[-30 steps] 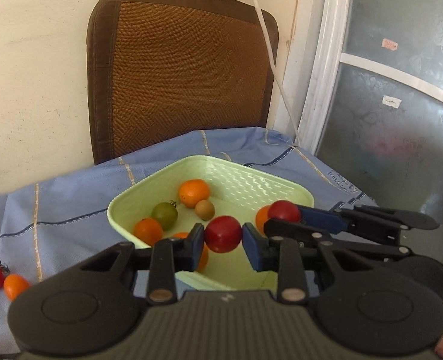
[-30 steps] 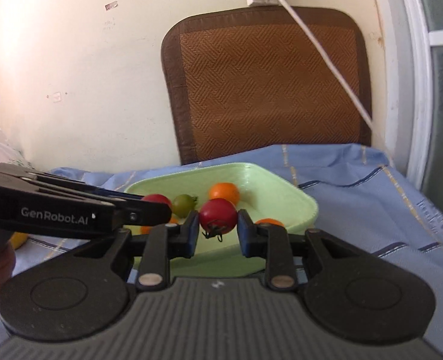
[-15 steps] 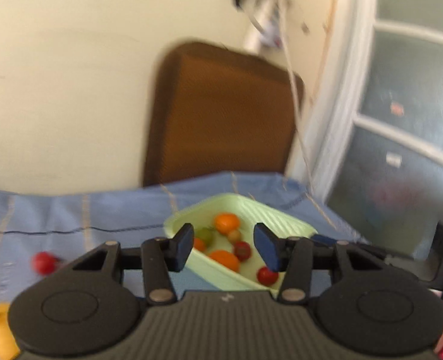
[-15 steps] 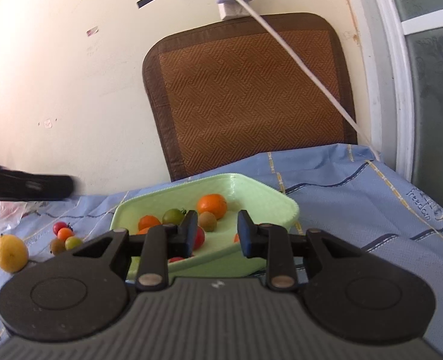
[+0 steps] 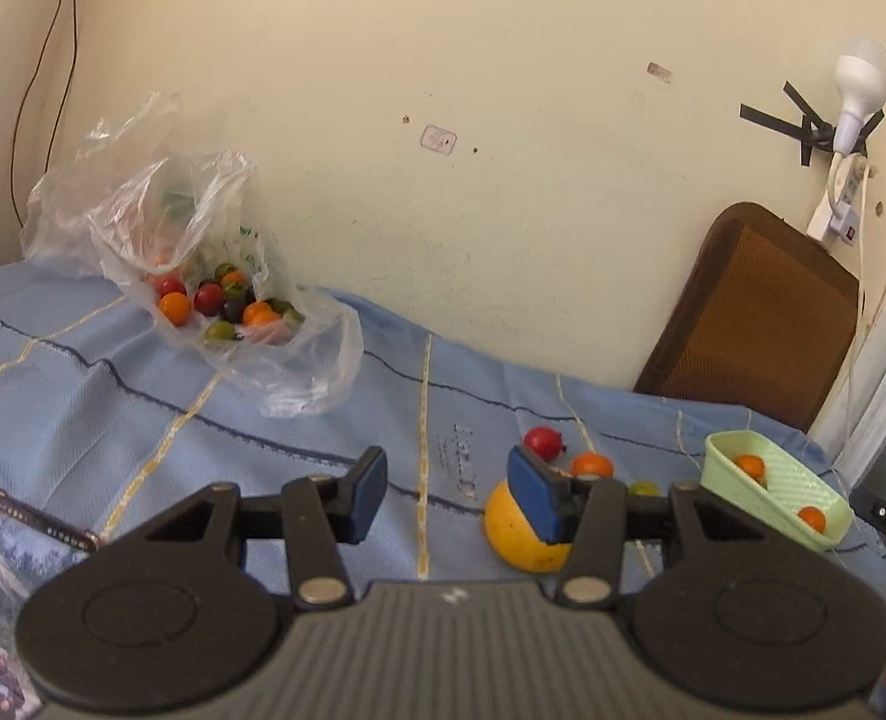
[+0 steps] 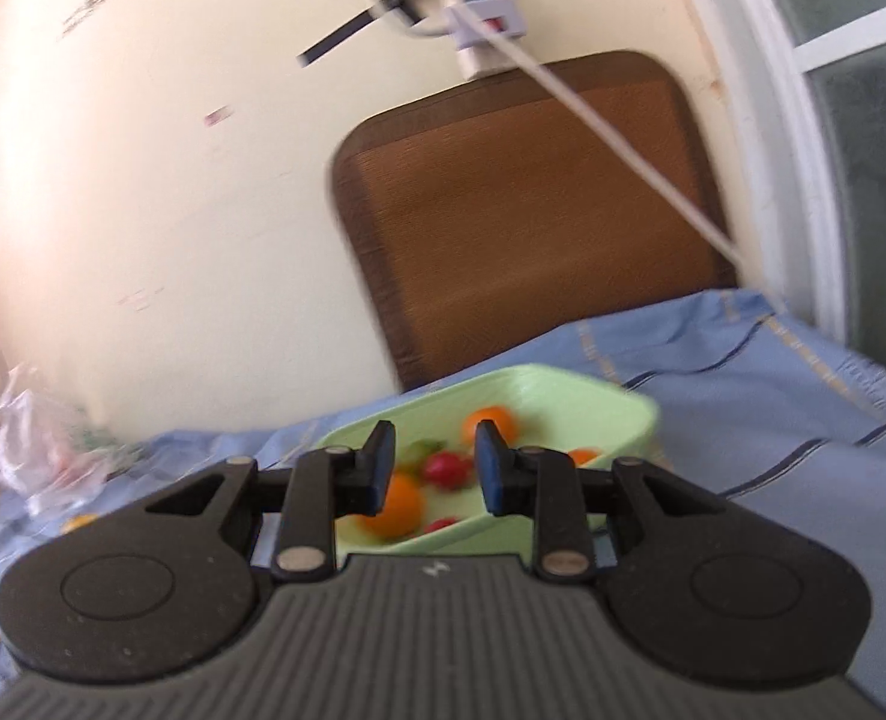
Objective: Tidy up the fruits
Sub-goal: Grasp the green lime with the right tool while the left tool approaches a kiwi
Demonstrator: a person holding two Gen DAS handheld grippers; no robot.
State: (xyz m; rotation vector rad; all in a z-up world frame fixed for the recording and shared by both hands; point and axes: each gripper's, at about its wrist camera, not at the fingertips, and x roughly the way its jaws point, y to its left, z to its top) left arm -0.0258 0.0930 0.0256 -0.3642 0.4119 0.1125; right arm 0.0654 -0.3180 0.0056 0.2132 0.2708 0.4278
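A pale green tray (image 6: 593, 390) holds several orange, red and green small fruits; it also shows at the far right of the left wrist view (image 5: 827, 516). My right gripper (image 6: 434, 468) is open and empty just in front of the tray. My left gripper (image 5: 449, 495) is open and empty above the blue cloth. Beside its right finger lie a yellow lemon (image 5: 512, 531), a red tomato (image 5: 542, 441), an orange tomato (image 5: 592, 465) and a green one (image 5: 644, 487). A clear plastic bag (image 5: 203, 252) with several more tomatoes lies at the back left.
A phone (image 5: 5, 588) lies at the left front edge. A brown woven mat (image 6: 521, 204) leans on the wall behind the tray, with a power strip and cable (image 6: 485, 18) above it. A window frame (image 6: 803, 120) stands at the right.
Both grippers opened and dropped their red tomatoes into the tray. The left gripper swung left, away from the tray, toward the loose fruits and bag. The right gripper pulled back a little.
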